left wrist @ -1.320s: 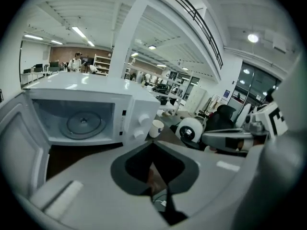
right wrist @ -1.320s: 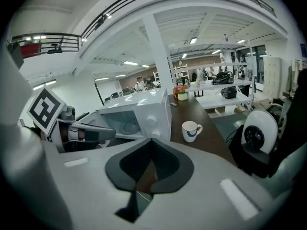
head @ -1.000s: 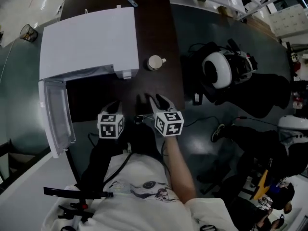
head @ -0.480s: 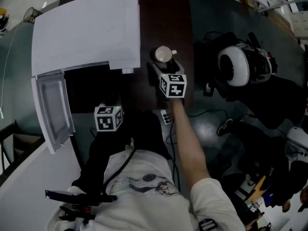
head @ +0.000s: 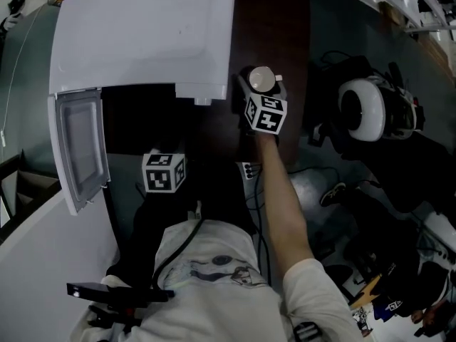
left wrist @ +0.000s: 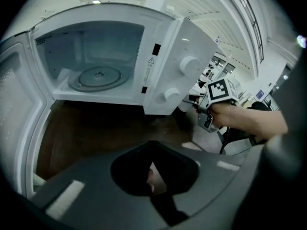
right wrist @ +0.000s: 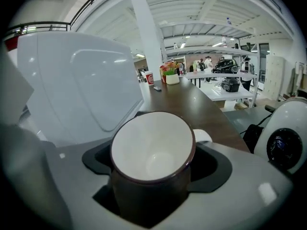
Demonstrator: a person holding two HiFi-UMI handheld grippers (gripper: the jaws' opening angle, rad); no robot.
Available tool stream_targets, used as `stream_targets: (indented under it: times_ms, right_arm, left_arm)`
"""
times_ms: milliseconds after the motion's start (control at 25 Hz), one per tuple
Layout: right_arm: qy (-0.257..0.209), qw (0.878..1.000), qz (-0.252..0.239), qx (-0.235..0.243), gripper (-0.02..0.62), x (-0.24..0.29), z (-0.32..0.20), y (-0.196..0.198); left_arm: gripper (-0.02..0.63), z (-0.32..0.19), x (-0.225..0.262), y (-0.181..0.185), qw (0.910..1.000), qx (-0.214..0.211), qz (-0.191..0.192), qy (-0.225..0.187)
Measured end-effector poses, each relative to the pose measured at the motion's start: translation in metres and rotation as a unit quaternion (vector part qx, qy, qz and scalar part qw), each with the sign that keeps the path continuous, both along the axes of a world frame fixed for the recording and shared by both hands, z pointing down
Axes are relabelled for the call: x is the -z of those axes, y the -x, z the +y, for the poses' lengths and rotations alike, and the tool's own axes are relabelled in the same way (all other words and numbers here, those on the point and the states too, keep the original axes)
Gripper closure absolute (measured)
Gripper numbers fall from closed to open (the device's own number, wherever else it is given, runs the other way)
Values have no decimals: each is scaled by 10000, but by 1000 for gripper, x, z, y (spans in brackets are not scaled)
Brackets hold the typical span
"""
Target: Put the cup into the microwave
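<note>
The cup [head: 261,79] is brown outside and white inside. It stands upright on the dark wooden table [head: 274,20], just right of the white microwave [head: 142,34]. My right gripper [head: 260,91] has reached it, and the cup [right wrist: 152,152] sits between the jaws, handle at the far right. The jaws have just been opening and stand wide around it. The microwave door [head: 78,148] hangs open to the left, and the cavity shows a bare glass turntable [left wrist: 98,77]. My left gripper [left wrist: 153,176] is shut and empty in front of that cavity.
A white helmet-like device [head: 363,112] rests on dark gear right of the table. A small power strip [head: 247,171] with cables lies at the table's near edge. Far down the table stand a flower pot [right wrist: 170,75] and a red cup [right wrist: 149,78].
My right gripper has gone forward from beside the left one to the cup and now has it between wider jaws. The left gripper has sunk slightly in front of the microwave.
</note>
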State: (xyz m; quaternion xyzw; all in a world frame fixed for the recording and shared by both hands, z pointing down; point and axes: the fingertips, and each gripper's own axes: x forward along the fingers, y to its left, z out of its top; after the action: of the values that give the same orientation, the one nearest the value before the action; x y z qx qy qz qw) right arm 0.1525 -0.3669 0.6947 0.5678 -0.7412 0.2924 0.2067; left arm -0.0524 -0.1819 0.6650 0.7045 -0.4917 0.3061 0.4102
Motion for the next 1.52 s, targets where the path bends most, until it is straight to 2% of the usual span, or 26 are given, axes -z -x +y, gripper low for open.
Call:
stream_targets:
  times_ms: [120,400,640,960,1240,1520]
  right_arm:
    - [-136,9998,118,-40,164,-1,-7,0]
    - [-247,9985,202,437,169,-1,7,3]
    - [-448,9959,174,768,170,30,47,14]
    - [-388,9949,203,911,170,63,111,36]
    - [-266,9918,235,1231,170,70,141,69]
    - [-181,9814,38,1911,172,71,167,139]
  left_arm:
    - [606,8,-4,8,9999,82,-55,71]
    - [606,13,-6,18,9998,160,-61,41]
    - [606,14,4,21,9999,142,3,-58]
    - [606,14,16,32,9996,147,147,-183]
    - [606,20,17,51,9991,296,220,-229]
    - [606,33,8,78,9973,651,313,-128]
